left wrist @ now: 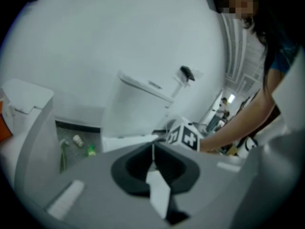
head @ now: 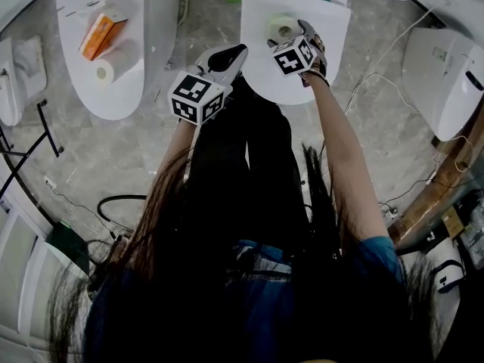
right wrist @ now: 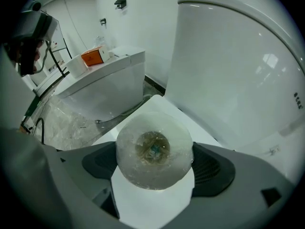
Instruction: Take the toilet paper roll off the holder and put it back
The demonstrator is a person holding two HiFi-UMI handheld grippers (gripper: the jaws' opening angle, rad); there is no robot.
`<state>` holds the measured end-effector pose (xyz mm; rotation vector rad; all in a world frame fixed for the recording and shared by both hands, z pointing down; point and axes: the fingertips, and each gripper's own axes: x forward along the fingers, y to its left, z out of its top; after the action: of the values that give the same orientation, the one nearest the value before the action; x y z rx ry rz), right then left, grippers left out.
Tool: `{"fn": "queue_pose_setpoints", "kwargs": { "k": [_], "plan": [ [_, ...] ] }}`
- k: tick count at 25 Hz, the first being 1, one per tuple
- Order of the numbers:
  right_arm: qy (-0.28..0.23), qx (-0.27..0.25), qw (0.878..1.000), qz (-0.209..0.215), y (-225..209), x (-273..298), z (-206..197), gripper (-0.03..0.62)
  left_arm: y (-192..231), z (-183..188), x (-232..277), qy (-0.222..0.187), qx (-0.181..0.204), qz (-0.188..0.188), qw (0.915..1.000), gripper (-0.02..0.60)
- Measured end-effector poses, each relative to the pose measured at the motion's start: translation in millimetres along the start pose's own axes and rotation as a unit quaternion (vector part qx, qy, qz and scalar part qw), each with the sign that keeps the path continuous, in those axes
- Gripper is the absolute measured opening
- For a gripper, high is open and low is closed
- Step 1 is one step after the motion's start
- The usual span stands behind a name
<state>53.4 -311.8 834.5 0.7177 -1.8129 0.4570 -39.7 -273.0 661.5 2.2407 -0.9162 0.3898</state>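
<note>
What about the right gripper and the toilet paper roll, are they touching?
Touching. The right gripper view shows the toilet paper roll wedged between the right gripper's fingers, both pressed against its sides.

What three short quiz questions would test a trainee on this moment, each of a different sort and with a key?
1. Multiple choice: what holds the toilet paper roll? A the left one; B the right one; C neither, it lies free.
2. True or false: the left gripper is shut with nothing between its jaws.
3. Fill in: the box lying on the toilet at the head view's left is coloured ____.

Key: 1 B, the right gripper is closed on the roll, whose end faces the camera. 2 true. 3 orange.
</note>
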Motion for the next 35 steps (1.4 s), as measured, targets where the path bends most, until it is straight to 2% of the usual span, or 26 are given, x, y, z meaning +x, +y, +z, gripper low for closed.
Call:
{"fn": "queue_pose_setpoints", "kwargs": {
  "k": [5, 8, 15, 22, 29, 35],
  "plan": [
    [0.046, -0.006, 0.999, -0.002, -1.2, 0.9, -2.2, 0.439, -1.2, 0.3, -3.0, 0.0, 0.006, 0.002, 1.0, -0.002],
    [0.043, -0.016, 0.999, 0.002, -1.5, -11.3, 2.1, 0.439, -3.1, 1.5, -8.9, 0.0, 0.008, 0.01, 0.9999, -0.002],
    [-0.048, 0.0, 0.999, 0.016, 6.9, -87.7, 14.0, 0.439, -18.8, 12.5, -33.9, -0.014, 0.01, 0.03, 0.9994, -0.002],
    [-0.114, 0.02, 0.992, 0.048, 14.1, -195.3, 0.0, 0.437, -67.7, 35.0, -63.9, -0.033, 0.024, 0.041, 0.9983, -0.002],
    [-0.18, 0.096, 0.976, 0.077, 7.6, -307.0, 13.4, 0.436, -121.0, 55.7, -91.7, -0.063, 0.035, 0.058, 0.9957, -0.002],
    [-0.25, 0.092, 0.96, 0.082, 13.8, -379.0, 34.1, 0.436, -163.4, 75.9, -107.0, -0.099, 0.044, 0.077, 0.991, -0.002]
  ]
}}
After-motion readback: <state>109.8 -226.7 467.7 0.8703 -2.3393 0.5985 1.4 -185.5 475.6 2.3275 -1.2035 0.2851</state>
